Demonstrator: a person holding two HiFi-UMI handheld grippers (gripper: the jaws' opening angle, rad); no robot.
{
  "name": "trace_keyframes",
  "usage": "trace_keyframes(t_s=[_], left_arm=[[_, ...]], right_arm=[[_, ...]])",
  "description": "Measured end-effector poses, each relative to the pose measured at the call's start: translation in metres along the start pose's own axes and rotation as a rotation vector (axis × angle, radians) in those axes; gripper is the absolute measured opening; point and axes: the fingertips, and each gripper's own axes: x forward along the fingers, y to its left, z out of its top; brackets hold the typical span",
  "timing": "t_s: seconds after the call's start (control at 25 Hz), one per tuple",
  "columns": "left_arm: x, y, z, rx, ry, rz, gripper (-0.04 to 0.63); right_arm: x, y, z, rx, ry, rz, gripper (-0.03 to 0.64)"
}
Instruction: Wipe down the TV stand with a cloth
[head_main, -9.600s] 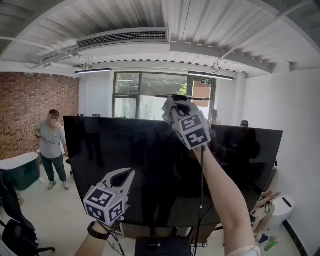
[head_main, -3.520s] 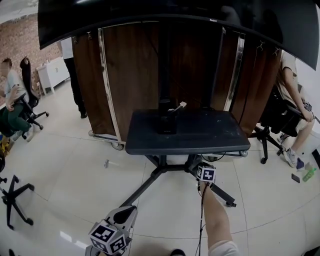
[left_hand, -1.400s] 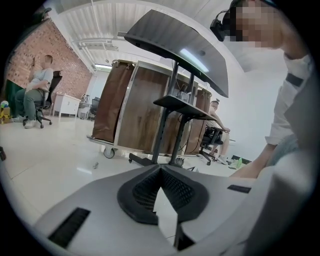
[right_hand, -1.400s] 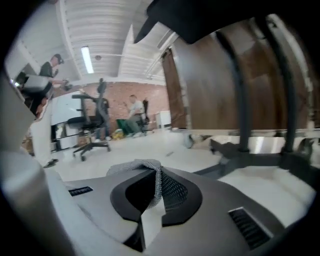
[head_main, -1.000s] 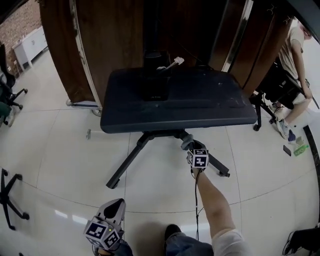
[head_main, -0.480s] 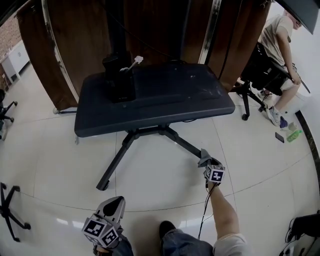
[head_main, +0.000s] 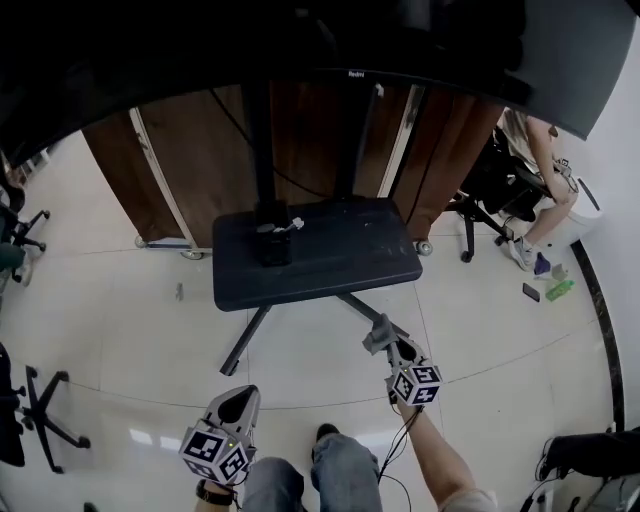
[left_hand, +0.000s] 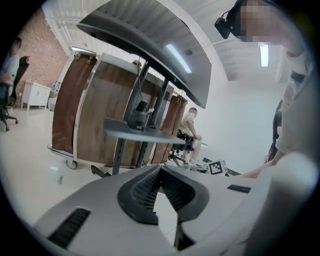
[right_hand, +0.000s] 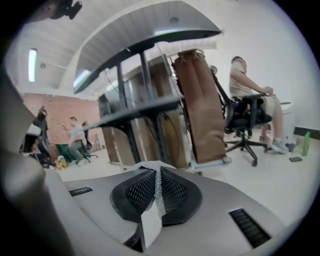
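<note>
The TV stand's dark shelf (head_main: 335, 258) stands on splayed legs (head_main: 243, 343) under the big black TV (head_main: 300, 40). My right gripper (head_main: 386, 340) hangs low over the floor in front of the stand's right leg, shut on a grey cloth (head_main: 377, 332). In the right gripper view the meshy cloth (right_hand: 157, 192) is pinched between the pads of that gripper (right_hand: 158, 172), with the shelf (right_hand: 140, 112) ahead. My left gripper (head_main: 240, 397) is down at the lower left, jaws together with nothing in them. In its own view this gripper (left_hand: 160, 170) points at the shelf (left_hand: 135, 134).
Wheeled wooden panels (head_main: 180, 150) stand behind the stand. A person sits on an office chair (head_main: 495, 185) at the right. A green bottle (head_main: 559, 290) and a phone (head_main: 529, 292) lie on the floor there. Another chair base (head_main: 45, 410) is at the left.
The head view has lifted, so the TV shows again and the stand looks farther off. My right gripper with the cloth has drawn back from the stand's leg. The left gripper stayed low.
</note>
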Motion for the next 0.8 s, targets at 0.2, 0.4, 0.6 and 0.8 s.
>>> trace_keyframes(t_s=[0.2, 0.4, 0.6, 0.8], left_arm=[[-0.126, -0.053, 0.162, -0.018, -0.025, 0.055, 0.032], [-0.242, -0.123, 0.321, -0.023, -0.075, 0.011, 0.032], [-0.367, -0.184, 0.409, -0.023, -0.148, -0.054, 0.032], [-0.426, -0.259, 0.456, 0.069, -0.208, -0.147, 0.032]], right_arm=[[-0.121, 0.166, 0.222, -0.042, -0.119, 0.156, 0.005], [-0.284, 0.272, 0.431, -0.082, -0.255, 0.133, 0.005], [-0.446, 0.379, 0.534, -0.068, -0.342, 0.099, 0.005], [-0.553, 0.436, 0.583, -0.109, -0.418, 0.118, 0.005]])
